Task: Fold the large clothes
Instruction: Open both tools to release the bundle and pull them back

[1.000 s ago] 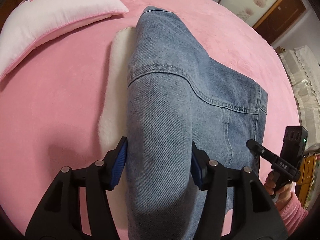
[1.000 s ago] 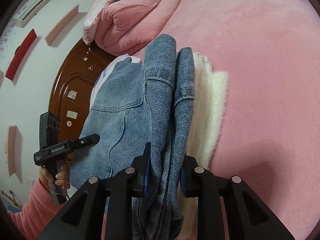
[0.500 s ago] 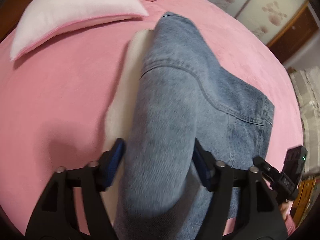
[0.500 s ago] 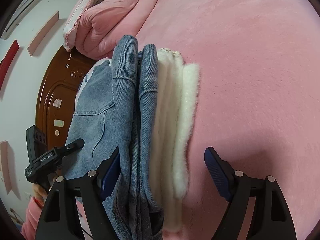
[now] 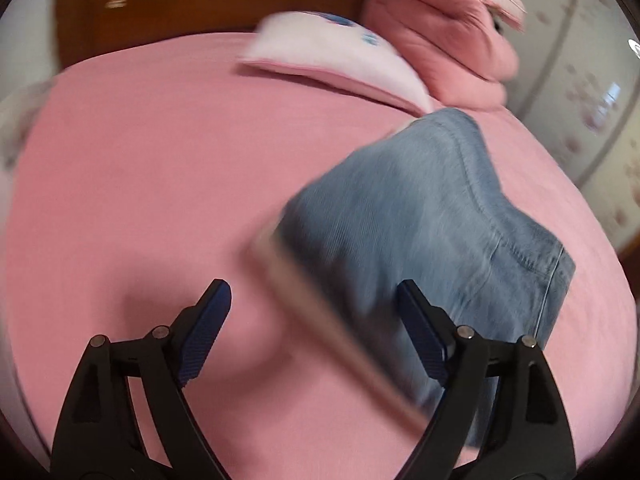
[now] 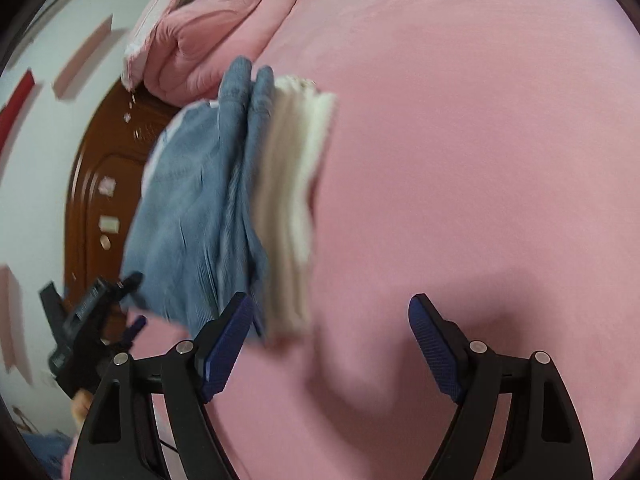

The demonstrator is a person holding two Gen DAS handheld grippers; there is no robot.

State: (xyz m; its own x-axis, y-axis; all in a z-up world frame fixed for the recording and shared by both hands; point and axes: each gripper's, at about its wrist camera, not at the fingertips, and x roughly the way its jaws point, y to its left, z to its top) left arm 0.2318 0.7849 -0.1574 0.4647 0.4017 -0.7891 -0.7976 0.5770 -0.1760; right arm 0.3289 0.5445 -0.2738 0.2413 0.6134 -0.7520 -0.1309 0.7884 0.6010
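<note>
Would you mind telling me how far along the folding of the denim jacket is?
Done: the blue denim jacket with cream fleece lining lies folded on the pink bedspread. In hand: nothing; left gripper and right gripper are open, the left's jaws just opening. Left: perhaps tidying.

Pink bed and bedroom surroundings

A bed (image 5: 140, 184) spread with a pink plush cover filled most of both views. Near its head lay a pale pink pillow (image 5: 332, 56) with a small blue print, and beside it sat a folded pink quilt (image 5: 440, 40). A brown wooden headboard (image 5: 160, 8) with small stickers stood behind them. A white wall (image 6: 44, 148) carried pink and red shelves, and pale floral-patterned panels (image 5: 592, 92) showed past the bed's far edge.
</note>
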